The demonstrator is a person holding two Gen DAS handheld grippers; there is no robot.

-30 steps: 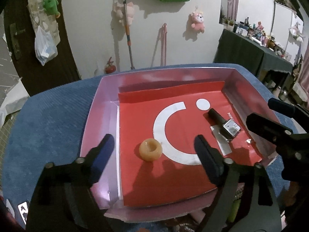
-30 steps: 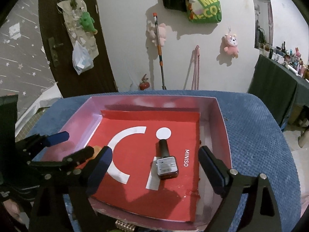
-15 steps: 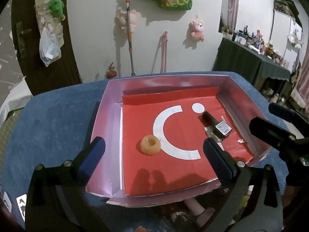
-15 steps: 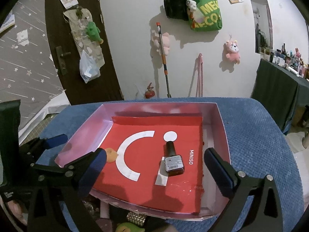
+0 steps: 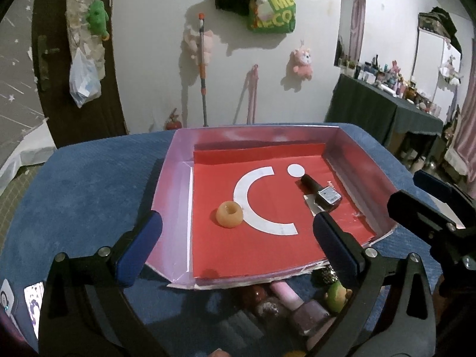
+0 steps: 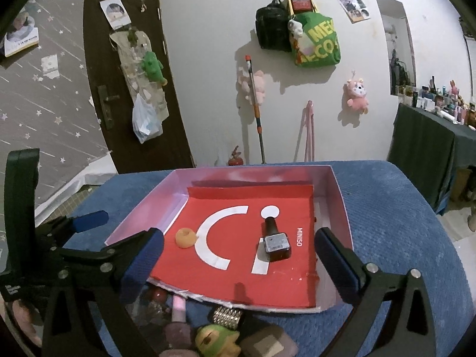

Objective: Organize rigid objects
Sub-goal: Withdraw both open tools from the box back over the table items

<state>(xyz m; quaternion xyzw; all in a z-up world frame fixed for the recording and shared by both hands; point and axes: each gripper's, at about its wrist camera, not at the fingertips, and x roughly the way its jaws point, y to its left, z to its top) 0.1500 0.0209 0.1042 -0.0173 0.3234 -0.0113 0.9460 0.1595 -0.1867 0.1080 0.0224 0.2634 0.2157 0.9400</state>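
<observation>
On the blue tabletop (image 5: 77, 184) sits my landmark, a shallow pink-walled tray (image 5: 175, 172) lined with a red sheet bearing a white arc and dot. Inside that tray I see an orange ring-shaped piece (image 5: 229, 214) lying flat left of the arc, and a dark nail polish bottle (image 5: 322, 193) lying on its side right of the arc, its cap pointing toward the white dot; the two are well apart. From my right wrist view the same bottle (image 6: 275, 242) lies beside the MINISO lettering, with the ring (image 6: 186, 237) near the tray's left wall. My left gripper (image 5: 235, 245) hangs over the tray's near edge with its fingers spread wide and nothing between them, touching neither piece. My right gripper (image 6: 238, 263) is likewise over the near edge, fingers spread wide and empty. Just in front of the tray's near wall, on the tabletop, lies a cluster of small things: a pink nail polish bottle (image 6: 178, 316), a green toy figure (image 6: 217, 342), a glittery strip (image 6: 227, 316) and some other bottles I cannot make out clearly.
</observation>
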